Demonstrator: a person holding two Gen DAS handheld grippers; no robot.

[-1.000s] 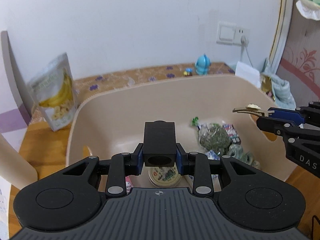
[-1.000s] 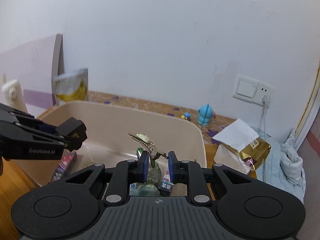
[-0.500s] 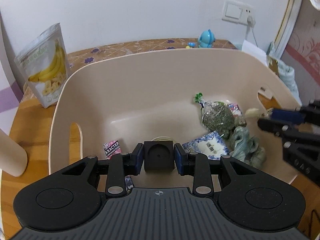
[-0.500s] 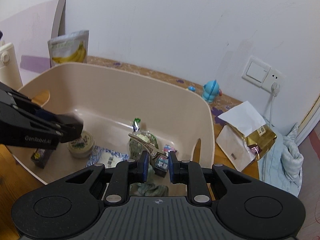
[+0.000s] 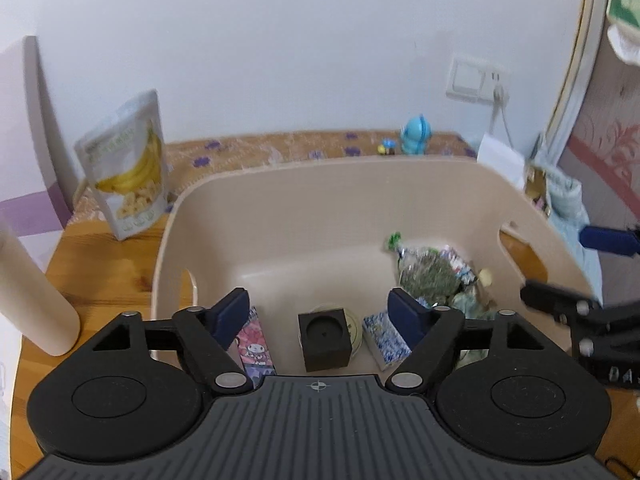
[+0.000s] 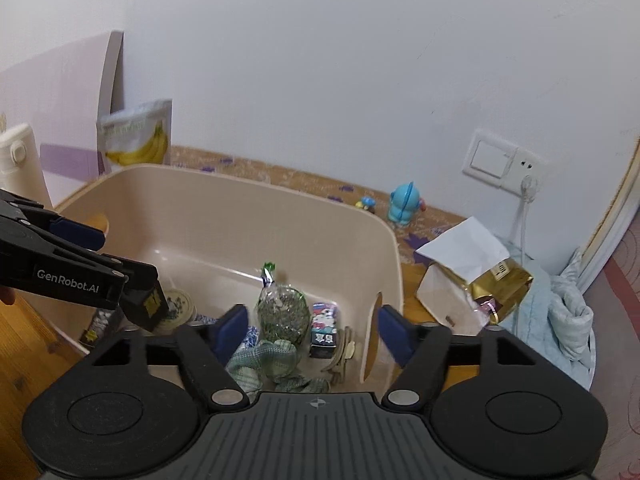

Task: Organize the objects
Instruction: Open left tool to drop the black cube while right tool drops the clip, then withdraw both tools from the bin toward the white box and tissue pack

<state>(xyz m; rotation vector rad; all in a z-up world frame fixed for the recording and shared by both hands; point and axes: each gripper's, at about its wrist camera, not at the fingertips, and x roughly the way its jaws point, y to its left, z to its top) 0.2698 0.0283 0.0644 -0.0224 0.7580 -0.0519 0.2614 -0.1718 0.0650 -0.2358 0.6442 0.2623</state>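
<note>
A beige plastic bin (image 5: 320, 184) (image 6: 248, 216) stands on the wooden table. My left gripper (image 5: 322, 312) is open above its near left part; a black cube (image 5: 325, 338) (image 6: 146, 304) lies below it on a round tin (image 6: 178, 304). My right gripper (image 6: 312, 328) is open over the bin's right end. A hair clip (image 6: 344, 354) (image 5: 485, 278) lies at the right wall, beside a small carton (image 6: 325, 328), a bag of dried herbs (image 6: 282, 314) (image 5: 428, 276) and a green cloth (image 6: 268, 364).
A banana chip pouch (image 5: 128, 164) (image 6: 138, 136) leans on the wall at back left. A cream cylinder (image 5: 28, 292) stands left of the bin. A blue toy figure (image 6: 404, 204), a white and gold paper bag (image 6: 476, 268) and a blue cloth (image 6: 560, 316) lie to the right.
My left gripper has opened and let the black cube drop into the bin. My right gripper has opened and let the hair clip fall at the bin's right end.
</note>
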